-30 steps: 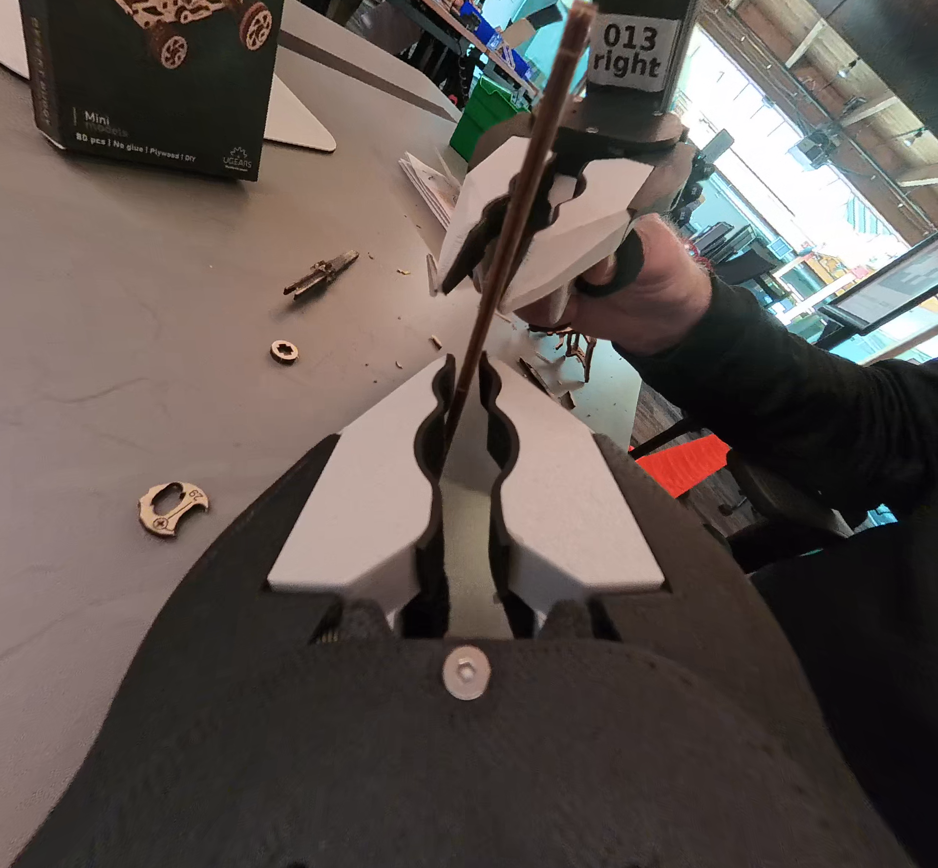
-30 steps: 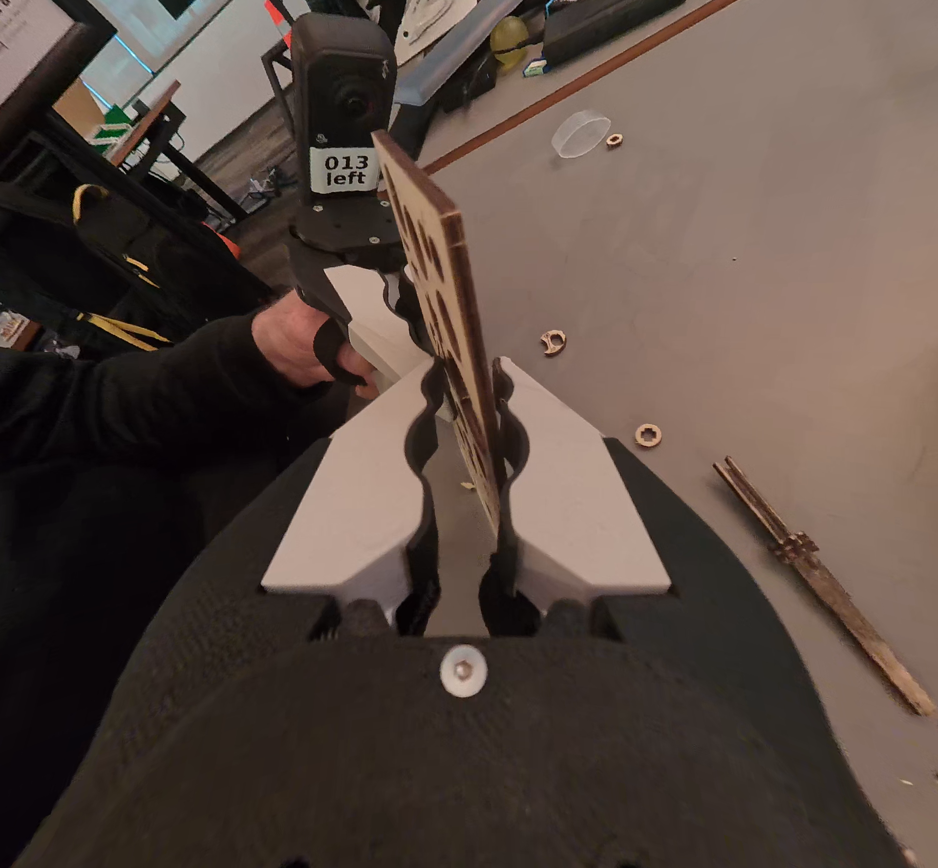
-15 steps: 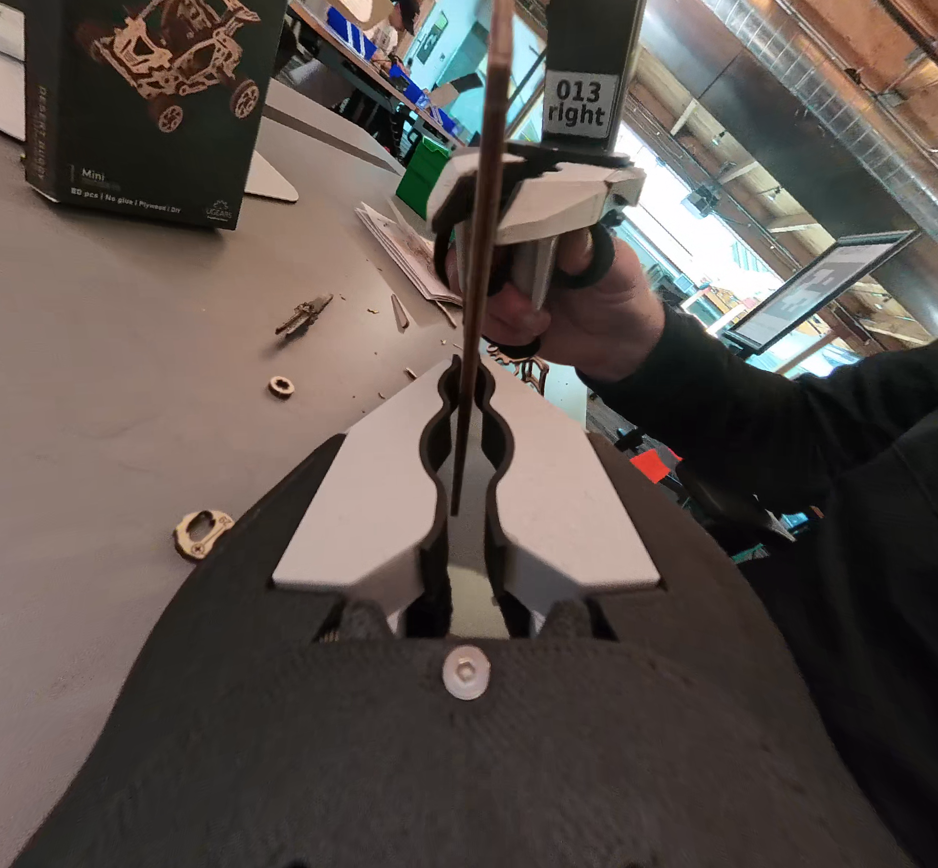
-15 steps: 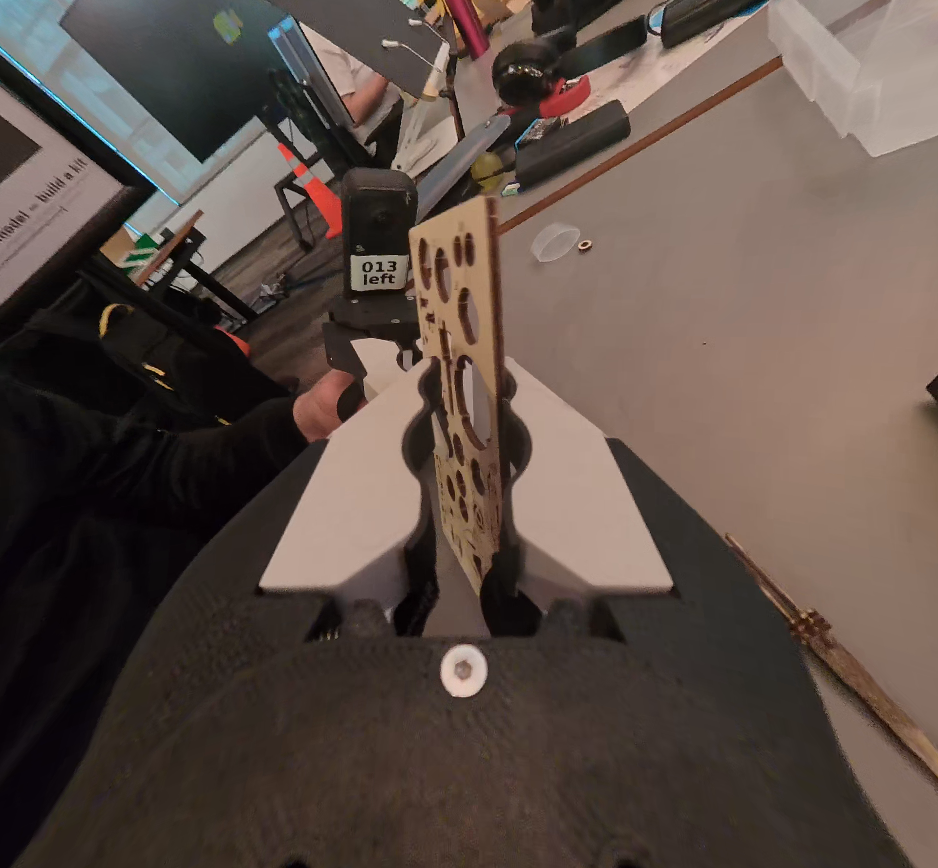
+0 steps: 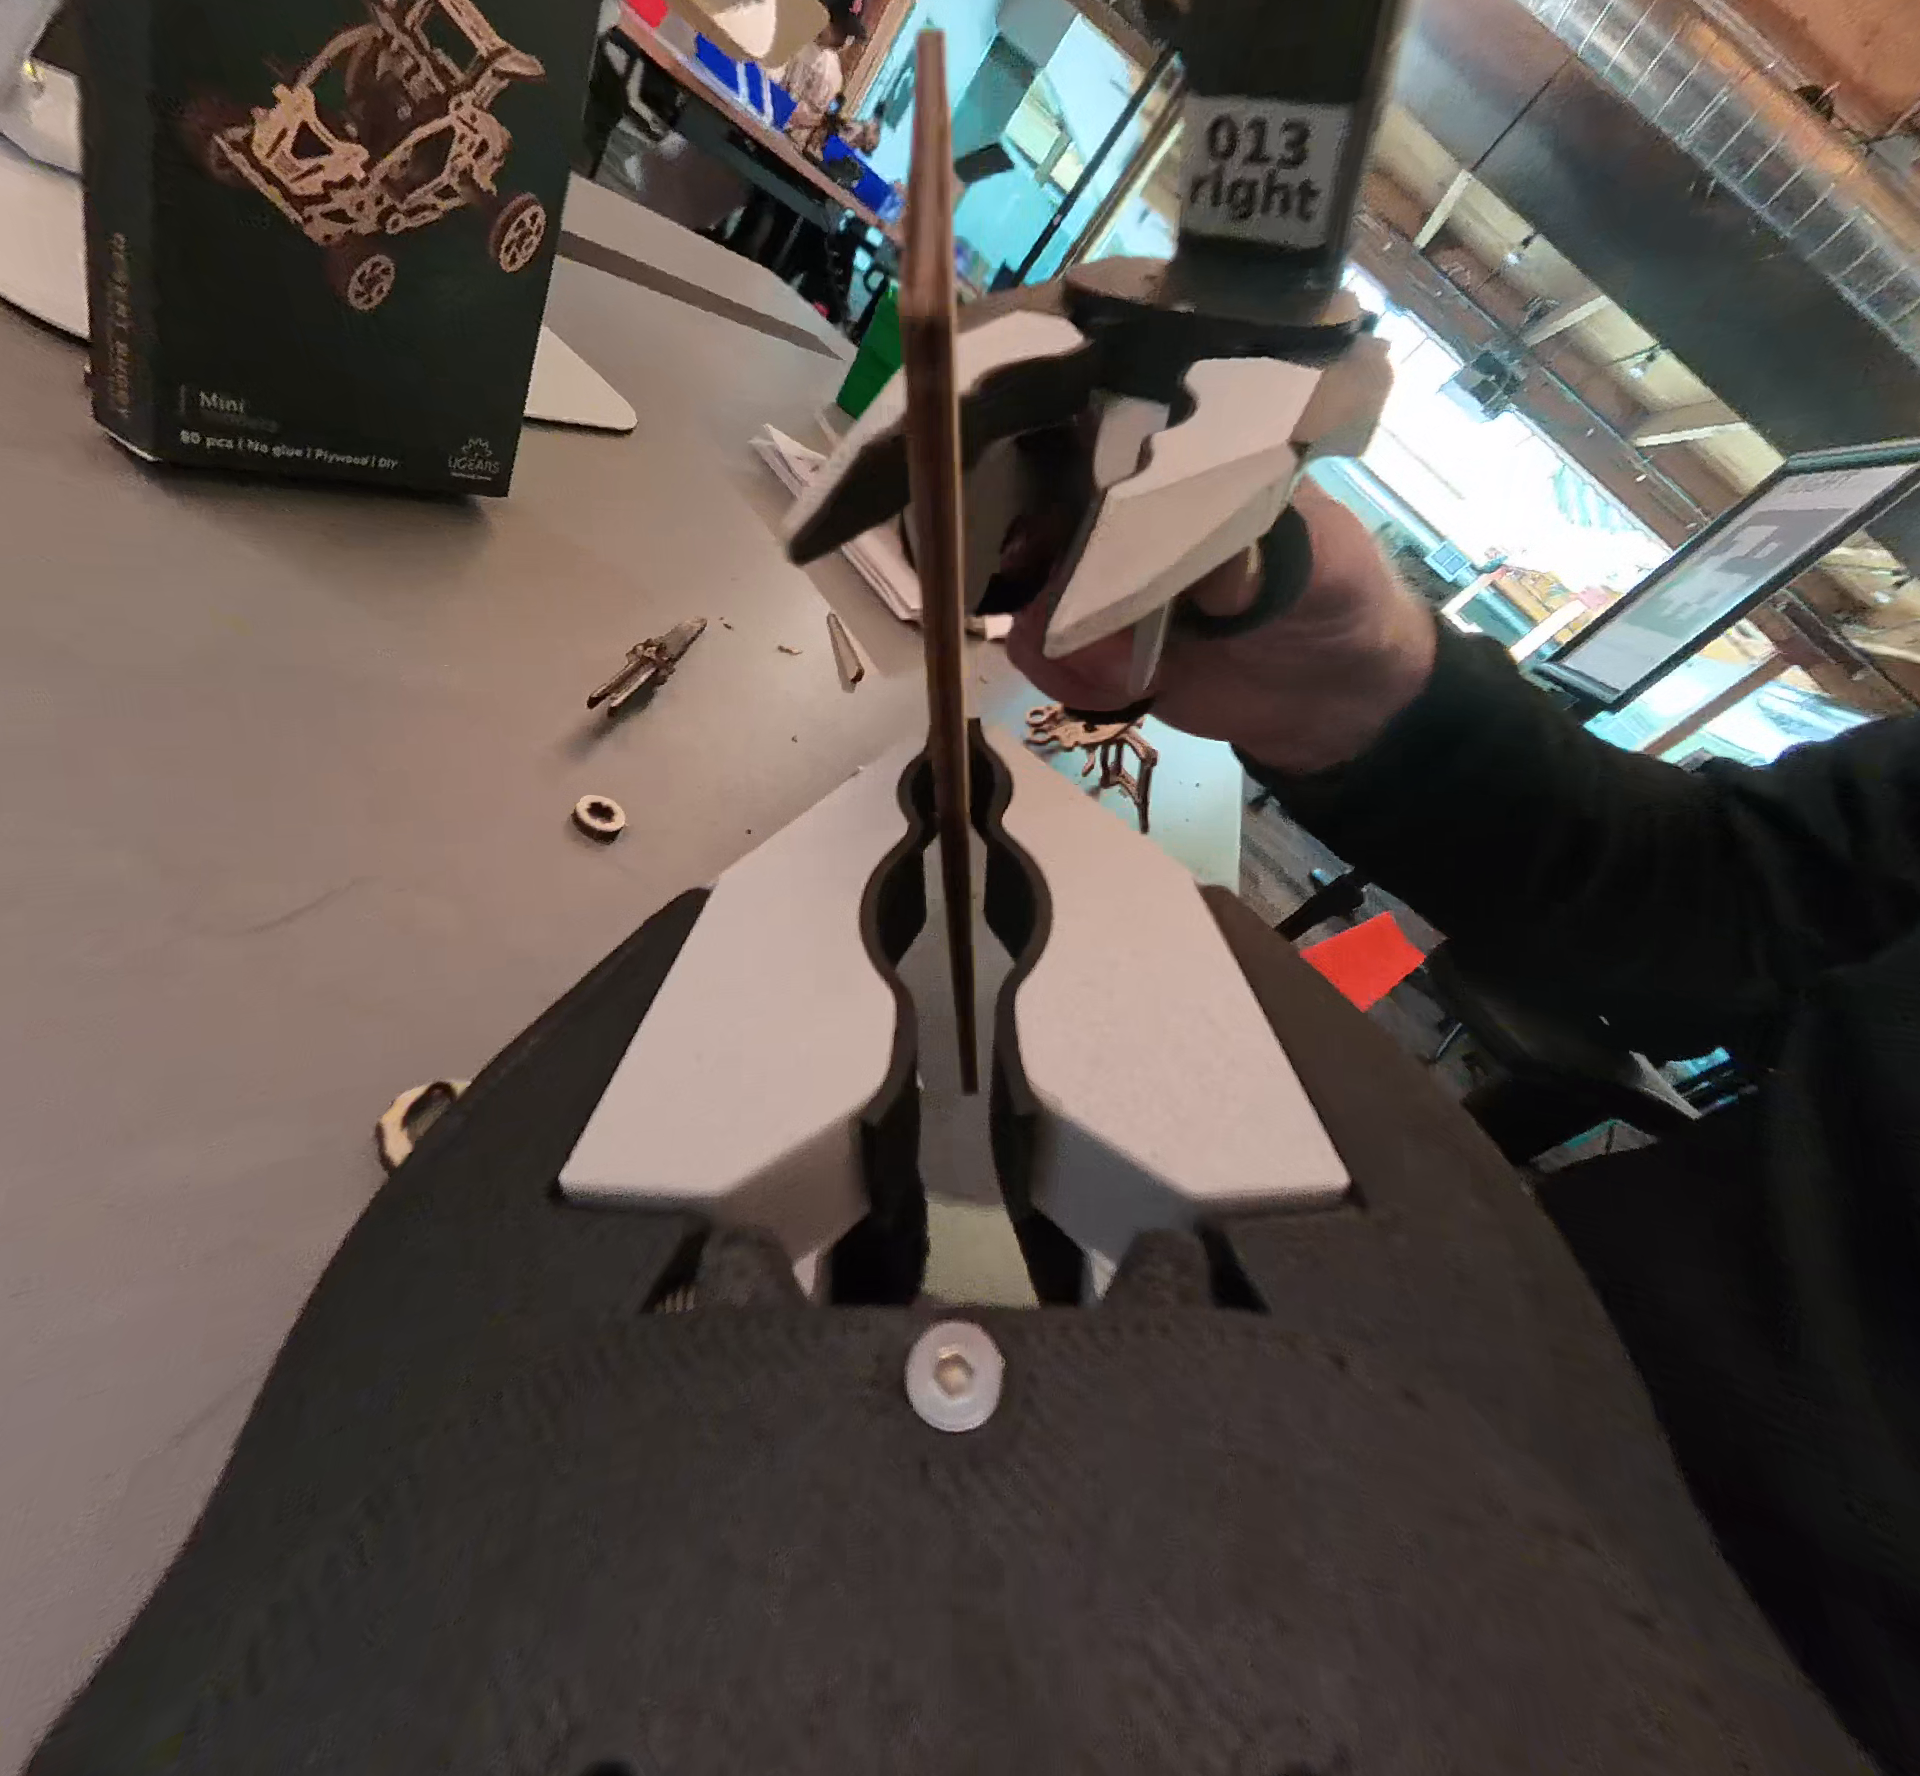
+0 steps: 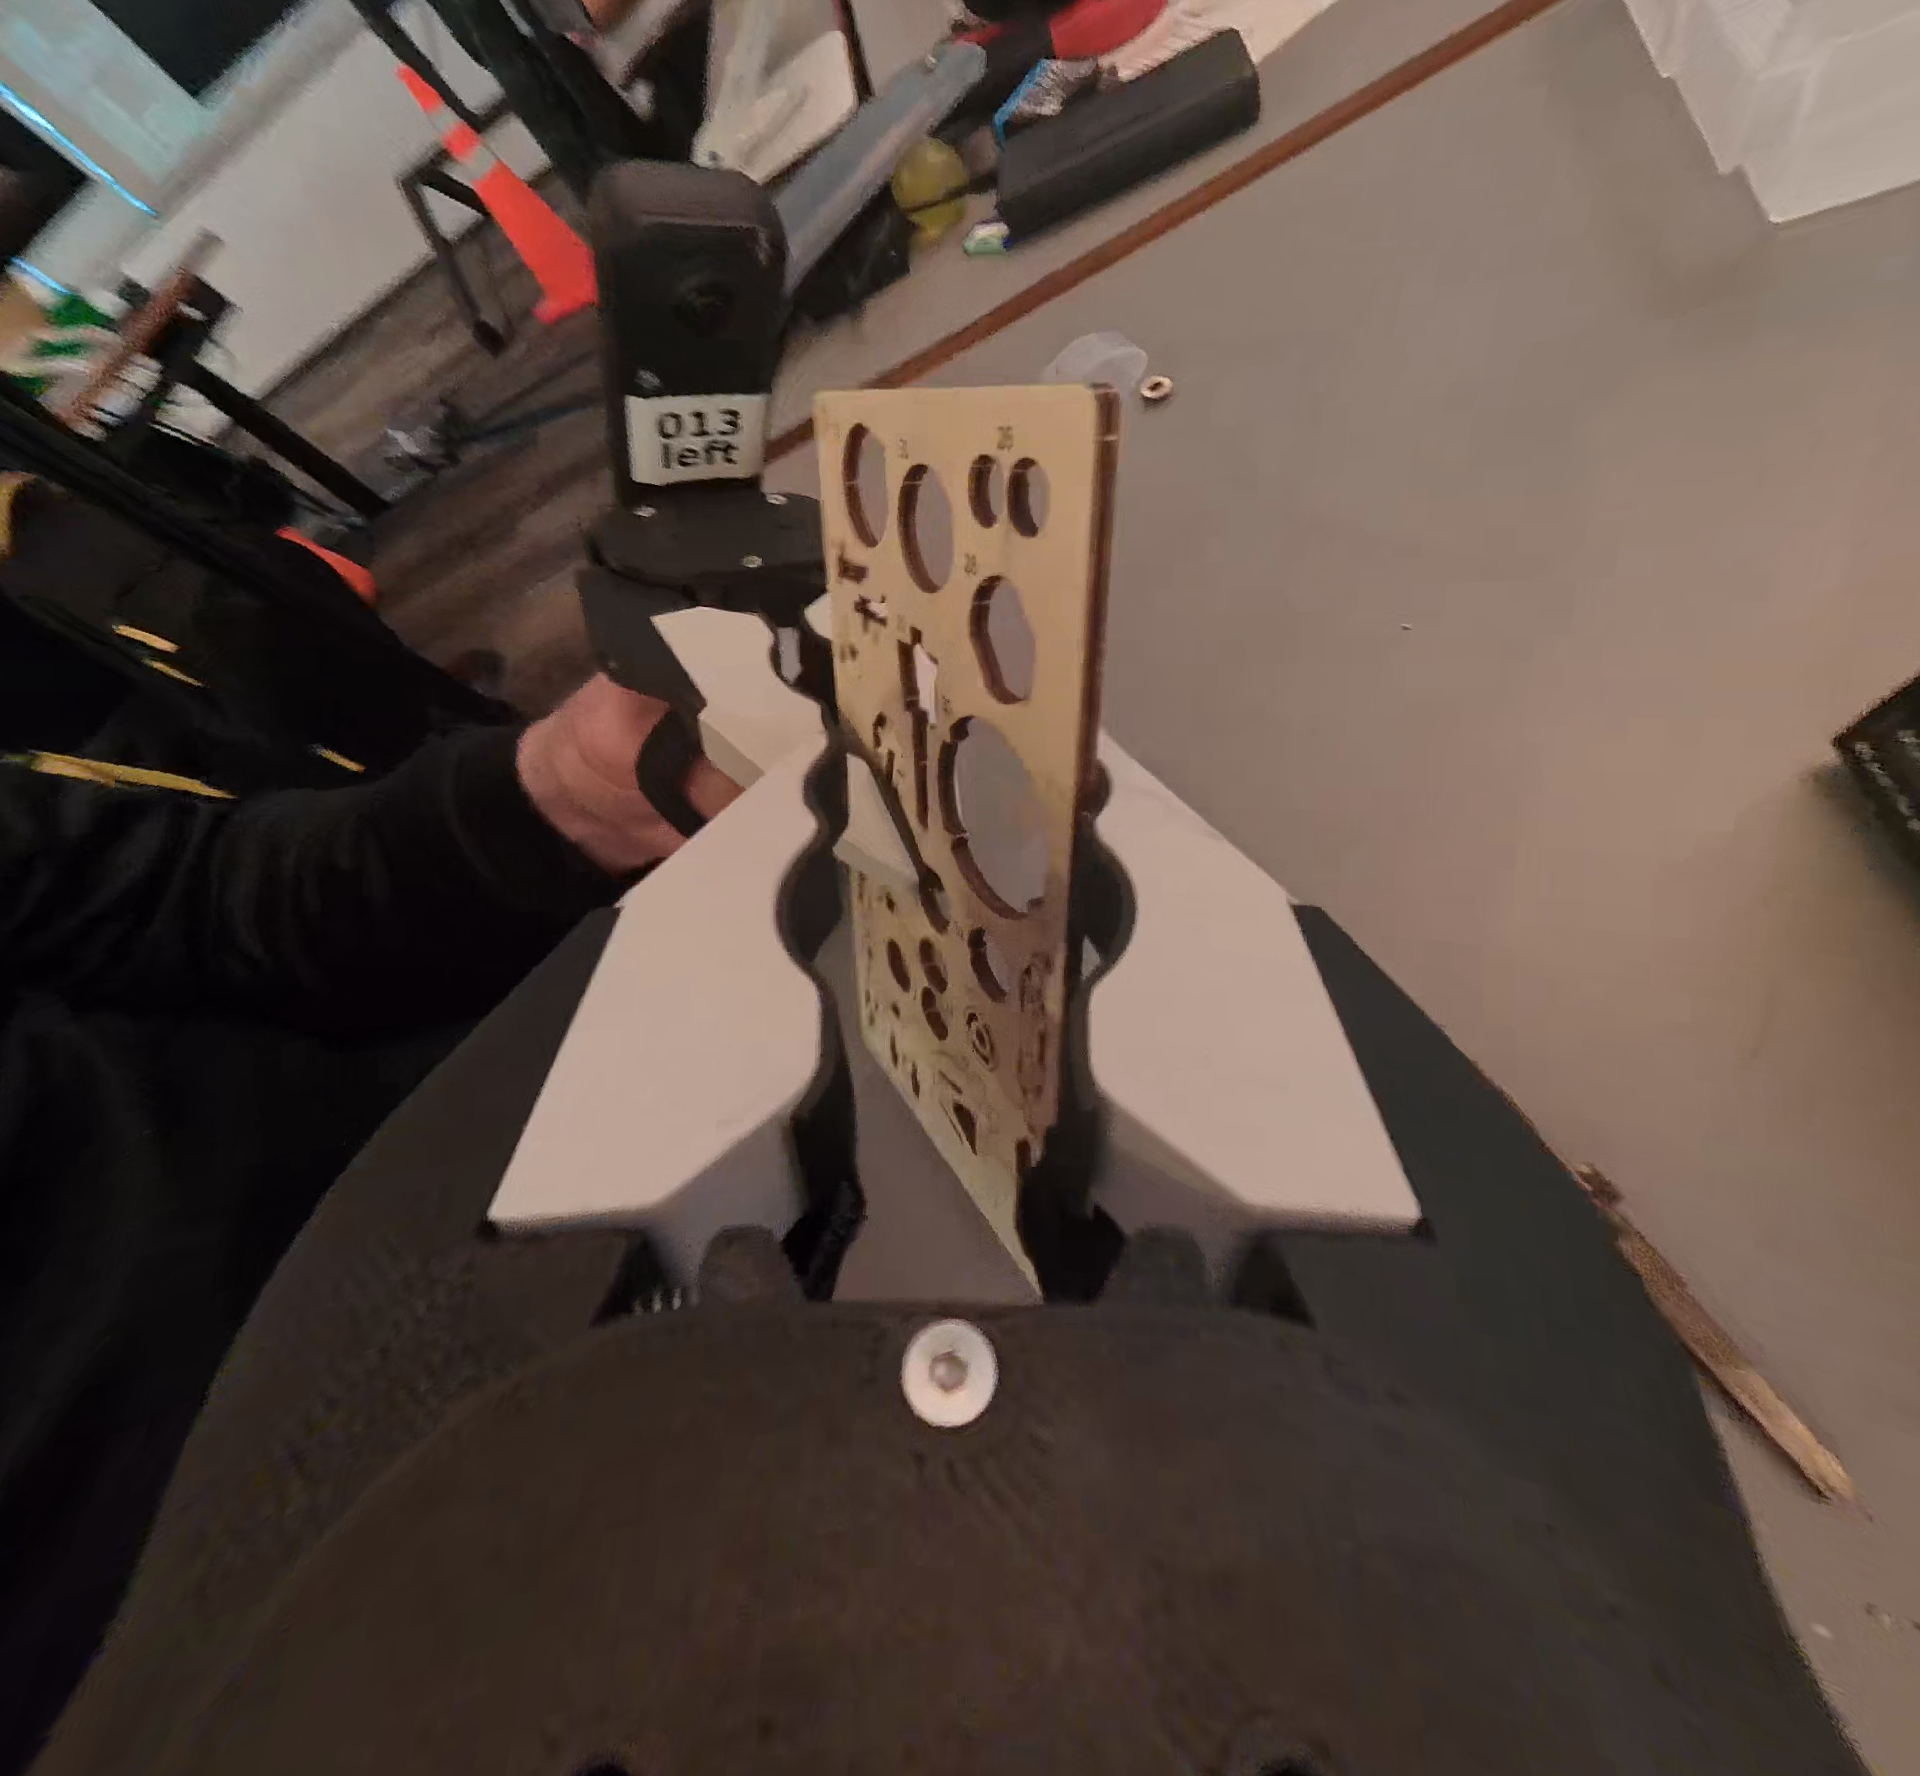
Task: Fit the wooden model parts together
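Your left gripper [image 5: 954, 770] has its fingertips drawn in against both faces of the plywood sheet [image 5: 940, 521], which you see edge-on and upright in the left wrist view, raised above the grey tabletop [image 5: 260, 791]. Your right gripper [image 6: 961, 781] is wider apart: in the right wrist view the sheet [image 6: 1049, 687] leans against the right-hand finger with a clear gap to the left one, and whether that gripper truly pinches it cannot be told. From that side the sheet's face shows many punched-out round and oval holes. Your right hand [image 5: 1278, 646] and your left hand [image 6: 592, 781] each wrap a handle, both in dark sleeves. On the tabletop, the dark kit box [image 5: 312, 168] stands toward the far left edge; nearer lie a small assembled wooden piece [image 5: 644, 666], a wooden ring [image 5: 600, 814], a thin sliver [image 5: 844, 648], and a curved cut-out piece [image 5: 416, 1118] beside the left gripper's body. A long wooden strip [image 6: 1714, 1352] lies close by the right gripper's body.
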{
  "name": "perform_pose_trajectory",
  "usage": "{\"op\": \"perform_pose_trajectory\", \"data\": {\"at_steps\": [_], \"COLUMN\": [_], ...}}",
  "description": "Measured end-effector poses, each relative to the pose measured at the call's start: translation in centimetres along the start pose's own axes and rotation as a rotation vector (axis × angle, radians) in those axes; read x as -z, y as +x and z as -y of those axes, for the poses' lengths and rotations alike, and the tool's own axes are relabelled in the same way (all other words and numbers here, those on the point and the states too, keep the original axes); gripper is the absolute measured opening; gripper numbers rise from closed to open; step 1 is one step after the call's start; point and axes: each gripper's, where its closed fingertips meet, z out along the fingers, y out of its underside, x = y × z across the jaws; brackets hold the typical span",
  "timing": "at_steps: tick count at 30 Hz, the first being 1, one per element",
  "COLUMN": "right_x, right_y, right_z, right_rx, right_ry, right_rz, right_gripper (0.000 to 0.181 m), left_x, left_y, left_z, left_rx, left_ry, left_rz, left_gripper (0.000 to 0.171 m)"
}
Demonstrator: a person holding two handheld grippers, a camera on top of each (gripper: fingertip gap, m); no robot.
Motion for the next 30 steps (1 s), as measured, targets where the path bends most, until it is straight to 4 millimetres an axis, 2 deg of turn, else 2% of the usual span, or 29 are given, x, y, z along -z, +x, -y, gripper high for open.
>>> {"op": "perform_pose_trajectory", "data": {"at_steps": [4, 7, 14, 21, 25, 30], "right_x": [-0.3, -0.5, -0.4, -0.6, -0.7, -0.6], "right_y": [1.5, 1.8, 2.1, 2.7, 2.7, 2.4], "right_z": [-1.1, -1.8, -2.2, -2.2, -2.0, -2.4], "right_rx": [0.070, 0.065, 0.159, 0.169, 0.186, 0.147], "right_ry": [-0.091, -0.114, -0.162, -0.182, -0.174, -0.151], "right_rz": [-0.150, -0.159, -0.216, -0.289, -0.298, -0.211], "right_gripper": [0.045, 0.052, 0.047, 0.048, 0.048, 0.045], "left_x": [-0.9, -1.0, -1.1, -1.0, -0.9, -0.9], "left_y": [-0.3, -0.6, -1.5, -2.4, -2.5, -2.0], "left_z": [-0.7, -1.0, -1.3, -1.4, -1.2, -1.6], "left_rx": [-0.045, -0.060, -0.124, -0.176, -0.183, -0.160], "left_ry": [-0.037, -0.058, -0.081, -0.096, -0.089, -0.112], "left_rz": [0.064, 0.097, 0.205, 0.301, 0.302, 0.255], "left_gripper": [0.002, 0.002, 0.002, 0.010, 0.011, 0.009]}}
